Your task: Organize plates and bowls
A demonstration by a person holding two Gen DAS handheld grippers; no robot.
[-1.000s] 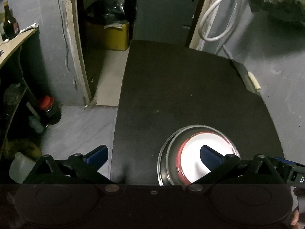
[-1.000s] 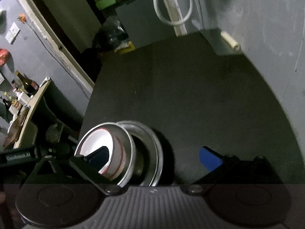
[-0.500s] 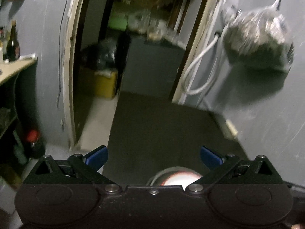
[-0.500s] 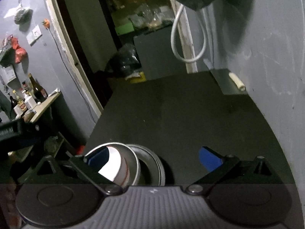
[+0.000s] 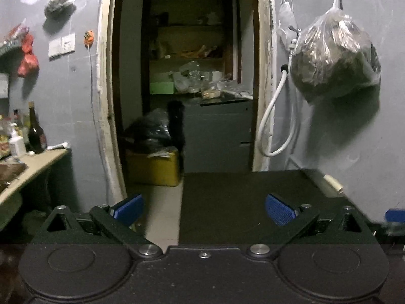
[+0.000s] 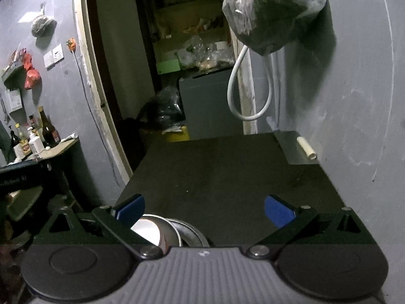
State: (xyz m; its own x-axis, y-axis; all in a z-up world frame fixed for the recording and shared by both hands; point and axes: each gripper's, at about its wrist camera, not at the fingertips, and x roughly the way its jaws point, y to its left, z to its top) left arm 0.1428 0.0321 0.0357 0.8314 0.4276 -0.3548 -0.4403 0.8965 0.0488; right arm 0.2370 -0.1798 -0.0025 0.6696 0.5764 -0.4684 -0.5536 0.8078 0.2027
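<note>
Matt black tabletop (image 6: 227,172); shiny metal bowls (image 6: 174,230); glossy clear plastic bag (image 5: 334,60).

black table (image 6: 227,172), blue pads (image 6: 278,214), grey wall (image 6: 354,101), white bowl (image 6: 148,230) with red stripe.

Tilted red-rimmed bowl (image 6: 149,230) in metal bowl (image 6: 189,235)

Faint white lettering on the black bar of the other gripper (image 6: 17,181), too blurred to read
</note>
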